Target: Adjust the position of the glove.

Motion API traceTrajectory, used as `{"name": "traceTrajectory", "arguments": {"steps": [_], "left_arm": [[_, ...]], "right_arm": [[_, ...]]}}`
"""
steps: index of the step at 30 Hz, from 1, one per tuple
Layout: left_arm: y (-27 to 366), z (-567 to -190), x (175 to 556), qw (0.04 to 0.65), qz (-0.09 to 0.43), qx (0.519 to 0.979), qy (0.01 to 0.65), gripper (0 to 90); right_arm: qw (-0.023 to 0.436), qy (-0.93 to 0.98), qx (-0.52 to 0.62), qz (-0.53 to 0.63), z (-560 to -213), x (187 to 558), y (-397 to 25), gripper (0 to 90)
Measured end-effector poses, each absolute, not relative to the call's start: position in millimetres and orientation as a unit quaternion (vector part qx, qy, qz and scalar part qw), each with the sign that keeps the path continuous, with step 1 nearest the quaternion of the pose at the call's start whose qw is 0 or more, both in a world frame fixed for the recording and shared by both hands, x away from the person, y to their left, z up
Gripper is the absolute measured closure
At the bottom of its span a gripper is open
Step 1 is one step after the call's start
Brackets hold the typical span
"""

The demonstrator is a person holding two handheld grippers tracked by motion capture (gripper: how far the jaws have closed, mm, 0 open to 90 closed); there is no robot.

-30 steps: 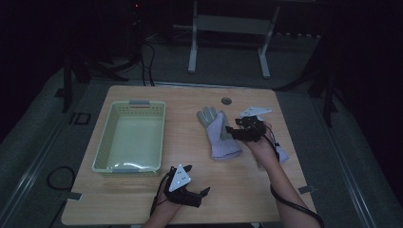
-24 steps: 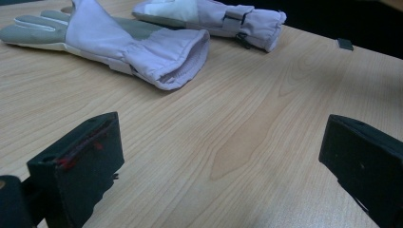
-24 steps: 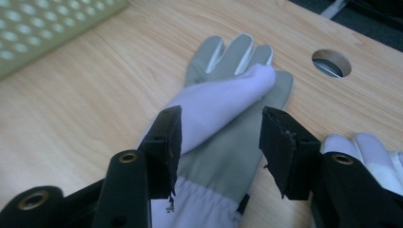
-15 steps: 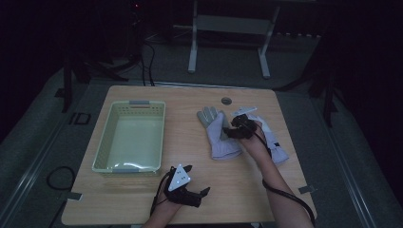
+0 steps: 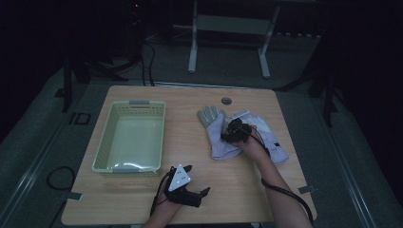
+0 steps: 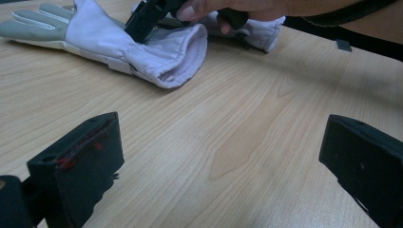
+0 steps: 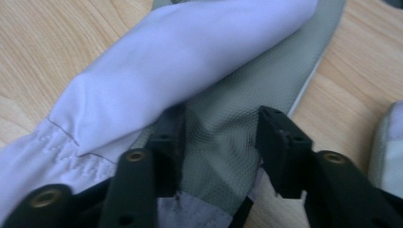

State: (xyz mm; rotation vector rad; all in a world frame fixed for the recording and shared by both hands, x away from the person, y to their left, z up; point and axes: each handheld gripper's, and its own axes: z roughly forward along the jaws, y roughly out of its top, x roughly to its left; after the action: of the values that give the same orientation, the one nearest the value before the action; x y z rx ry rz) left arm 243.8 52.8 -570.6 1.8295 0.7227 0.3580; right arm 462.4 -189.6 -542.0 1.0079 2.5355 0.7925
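Right gripper (image 5: 231, 131) jaws part-closed around a fold of the left glove (image 5: 215, 134) near its cuff end, grey textured panel bunched between them, one jaw tucked under the white flap; pads look to touch the cloth but a firm pinch is not clear, so grip state cannot be told for sure. That glove lies flat on the surface (image 5: 199, 199), fingers pointing to 12 o'clock, cuff to 6, roughly centre-right of the top. Second glove (image 5: 273, 142) just beside it at 3 o'clock, partly under the right hand (image 5: 251, 147). Left gripper (image 5: 187, 187) rests at 6 o'clock near the front edge, jaws wide apart, nothing between them, bare wood ahead. Basket (image 5: 130, 137) sits at 9 o'clock of the gloves, well apart, empty inside. Step in hand, as judged: grasping the left glove. Next move likely calls for closing fully on the fold, lifting clear, carrying toward 9 o'clock over the basket rim; risk is a thin pinch slipping off.
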Motion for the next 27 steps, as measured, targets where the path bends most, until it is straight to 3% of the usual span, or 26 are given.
{"name": "traceTrajectory", "arguments": {"steps": [5,8,10,27], "left_arm": [[53,-571,244,0.540,0.151,0.770,0.304,0.9],[53,-571,244,0.541,0.150,0.769,0.305,0.9],[53,-571,244,0.541,0.150,0.769,0.305,0.9],[52,-571,243,0.543,0.154,0.769,0.300,0.9]], "right_arm": [[0.152,0.874,0.365,0.282,-541,457,-186,80.0],[0.135,0.856,0.389,0.312,-536,451,-185,87.3],[0.117,0.831,0.424,0.341,-528,447,-187,88.0],[0.135,0.774,0.437,0.438,-476,367,-198,88.4]]}}
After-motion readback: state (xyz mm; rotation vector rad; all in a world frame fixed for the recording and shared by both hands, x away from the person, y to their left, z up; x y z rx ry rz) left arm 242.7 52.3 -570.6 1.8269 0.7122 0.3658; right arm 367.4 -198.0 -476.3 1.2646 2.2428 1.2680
